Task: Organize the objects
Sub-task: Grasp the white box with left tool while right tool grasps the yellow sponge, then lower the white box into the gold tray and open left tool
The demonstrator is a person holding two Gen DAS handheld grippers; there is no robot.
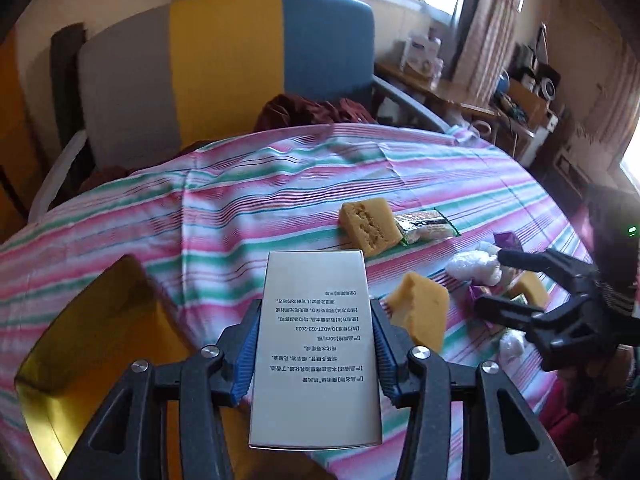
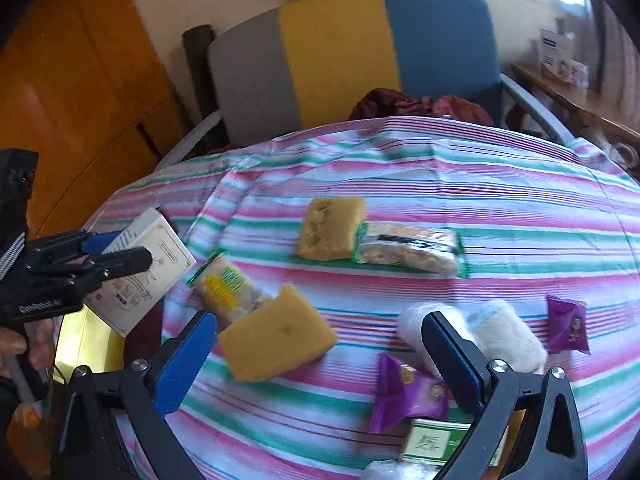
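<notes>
My left gripper point(image 1: 314, 344) is shut on a white printed carton point(image 1: 314, 344), held above the table's left edge over a yellow container point(image 1: 80, 344). The carton point(image 2: 140, 268) and left gripper point(image 2: 120, 252) also show at the left of the right wrist view. My right gripper point(image 2: 320, 360) is open and empty, low over the striped tablecloth point(image 2: 440, 172), with a yellow sponge block point(image 2: 276, 336) between its fingers' line. It also shows in the left wrist view point(image 1: 492, 284). A second sponge block point(image 2: 332, 228), snack packets point(image 2: 408, 248), purple packets point(image 2: 404, 396) and white puffy items point(image 2: 504, 336) lie around.
A grey, yellow and blue chair point(image 2: 352, 52) stands behind the table with dark red cloth point(image 2: 420, 106) on its seat. A wooden cabinet point(image 2: 72, 80) is at the left. A cluttered wooden shelf point(image 1: 460, 92) runs along the right wall.
</notes>
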